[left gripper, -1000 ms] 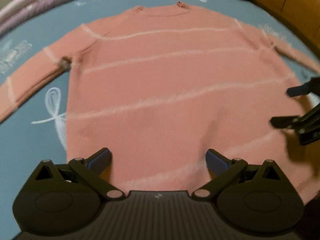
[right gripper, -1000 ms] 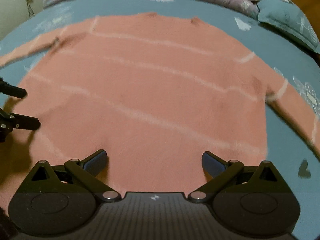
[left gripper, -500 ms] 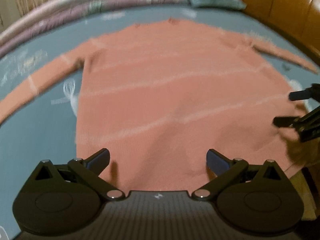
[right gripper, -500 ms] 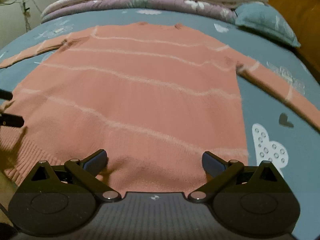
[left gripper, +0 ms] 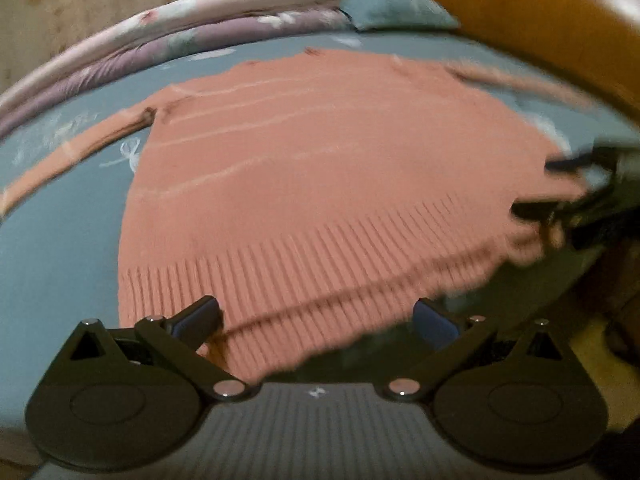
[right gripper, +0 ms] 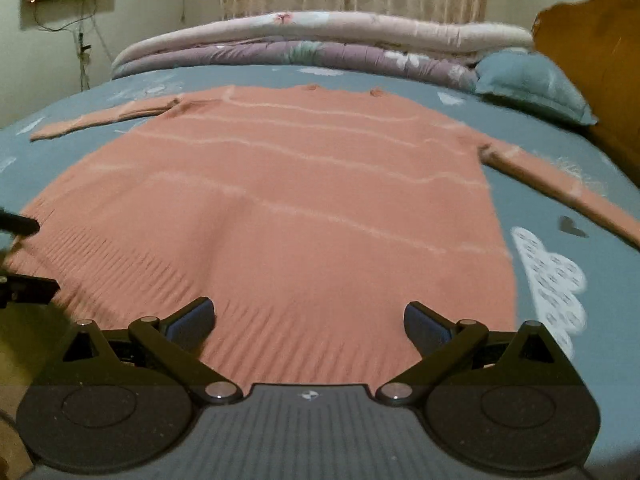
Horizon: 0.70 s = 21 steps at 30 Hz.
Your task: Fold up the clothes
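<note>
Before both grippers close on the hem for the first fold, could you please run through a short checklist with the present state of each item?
1. Salmon-pink knitted sweater with pale stripes lies flat: ok.
2. Both sleeves spread sideways on the blue printed bedsheet: ok.
3. Left gripper open at the ribbed hem: ok.
4. Right gripper open over the hem: ok.
5. Hem between each gripper's fingers: cannot tell.
6. Hem edge smooth: not ok, wavy in the blurred left view.
</note>
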### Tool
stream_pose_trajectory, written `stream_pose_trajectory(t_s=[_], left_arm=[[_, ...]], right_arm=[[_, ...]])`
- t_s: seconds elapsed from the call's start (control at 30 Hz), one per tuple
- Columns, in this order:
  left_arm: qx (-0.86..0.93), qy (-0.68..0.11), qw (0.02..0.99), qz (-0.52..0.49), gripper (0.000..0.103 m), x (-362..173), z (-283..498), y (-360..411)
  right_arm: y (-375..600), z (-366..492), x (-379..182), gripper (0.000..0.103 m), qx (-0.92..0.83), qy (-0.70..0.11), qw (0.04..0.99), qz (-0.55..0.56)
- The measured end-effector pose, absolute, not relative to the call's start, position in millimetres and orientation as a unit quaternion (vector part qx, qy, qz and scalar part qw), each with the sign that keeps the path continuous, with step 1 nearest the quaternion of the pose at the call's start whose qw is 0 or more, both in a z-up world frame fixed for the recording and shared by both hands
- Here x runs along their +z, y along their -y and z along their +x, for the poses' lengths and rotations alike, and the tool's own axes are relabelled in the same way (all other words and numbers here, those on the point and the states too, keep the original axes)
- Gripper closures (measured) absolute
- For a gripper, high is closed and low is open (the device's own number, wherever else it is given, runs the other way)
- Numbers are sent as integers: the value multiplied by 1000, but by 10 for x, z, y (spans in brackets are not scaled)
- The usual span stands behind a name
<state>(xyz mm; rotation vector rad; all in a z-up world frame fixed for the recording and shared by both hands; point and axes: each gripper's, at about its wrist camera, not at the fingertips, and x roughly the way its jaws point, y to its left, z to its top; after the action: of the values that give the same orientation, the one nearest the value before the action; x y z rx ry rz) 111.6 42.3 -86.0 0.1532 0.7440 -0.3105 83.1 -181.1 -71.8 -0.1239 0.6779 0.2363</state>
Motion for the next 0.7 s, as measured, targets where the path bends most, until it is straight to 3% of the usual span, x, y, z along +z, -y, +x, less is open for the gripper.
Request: stream_pose_trajectory(t_s=[0.23, 0.4, 0.53, 0.63, 0.67, 0.7], left_arm=[[-168, -332, 921, 115, 1, -712, 910, -196], [-137, -341, 922, 124, 1, -816, 807, -142], [-130, -359, 919, 99, 1, -916, 690, -339], [-143, -345, 924, 85, 1, -888, 634, -382], [-153, -337, 925, 84, 1, -869, 631, -356], [-163, -330, 926, 85, 1, -851, 629, -327]], right_arm=[[1636, 712, -564, 0, 135, -294, 943, -76], [1729, 707, -781, 0, 125, -313, 939, -65], [1910, 432, -845, 0, 78, -330, 932, -127], [2032, 266, -833, 2, 96, -329, 935, -89], [2028, 238, -820, 5, 110, -322, 936, -89], [2013, 218, -809, 18, 122, -316, 936, -92]])
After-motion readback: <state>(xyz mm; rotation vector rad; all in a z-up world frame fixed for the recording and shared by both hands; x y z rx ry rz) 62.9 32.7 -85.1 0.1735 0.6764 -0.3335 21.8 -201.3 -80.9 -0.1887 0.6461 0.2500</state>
